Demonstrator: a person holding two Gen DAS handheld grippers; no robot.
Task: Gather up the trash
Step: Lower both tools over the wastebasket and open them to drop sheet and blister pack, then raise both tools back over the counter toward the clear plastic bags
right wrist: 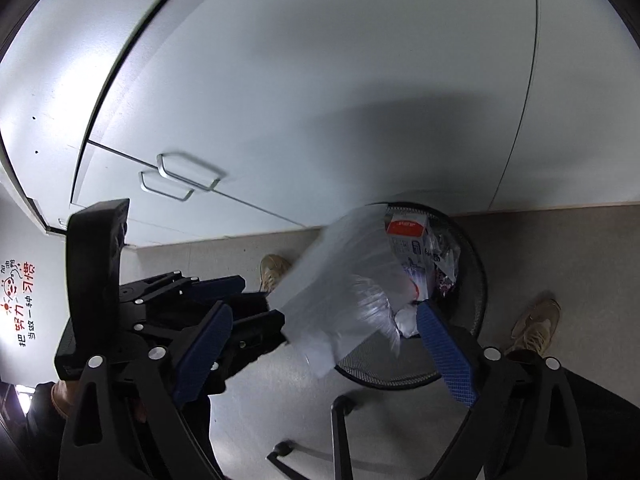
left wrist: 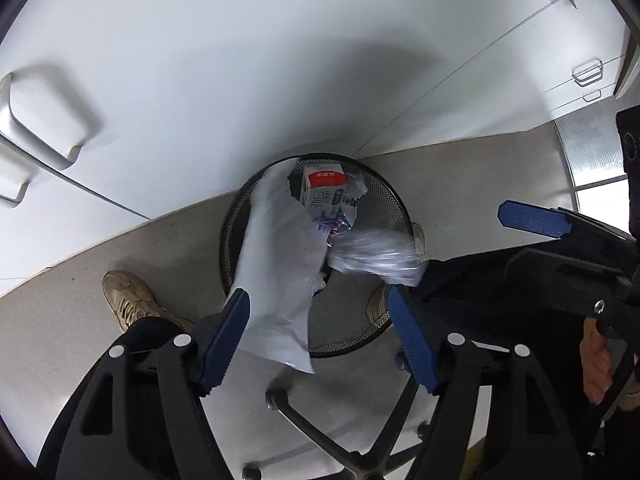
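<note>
A black mesh waste bin (left wrist: 394, 216) stands on the grey floor by white cabinets; it also shows in the right wrist view (right wrist: 476, 276). Inside lie a milk carton with a red band (left wrist: 324, 190) (right wrist: 408, 232) and wrappers. A white sheet of paper (left wrist: 280, 264) (right wrist: 336, 272) hangs over the bin, blurred, lying against my left gripper's left finger. A blurred clear plastic piece (left wrist: 372, 256) (right wrist: 372, 312) is in the air over the bin. My left gripper (left wrist: 320, 344) is open above the bin. My right gripper (right wrist: 326, 354) is open beside it.
White cabinet doors with metal handles (right wrist: 184, 176) rise behind the bin. The person's tan shoes (left wrist: 128, 300) (right wrist: 536, 324) stand either side of the bin. A chair's black star base (left wrist: 320, 436) with castors lies below the grippers.
</note>
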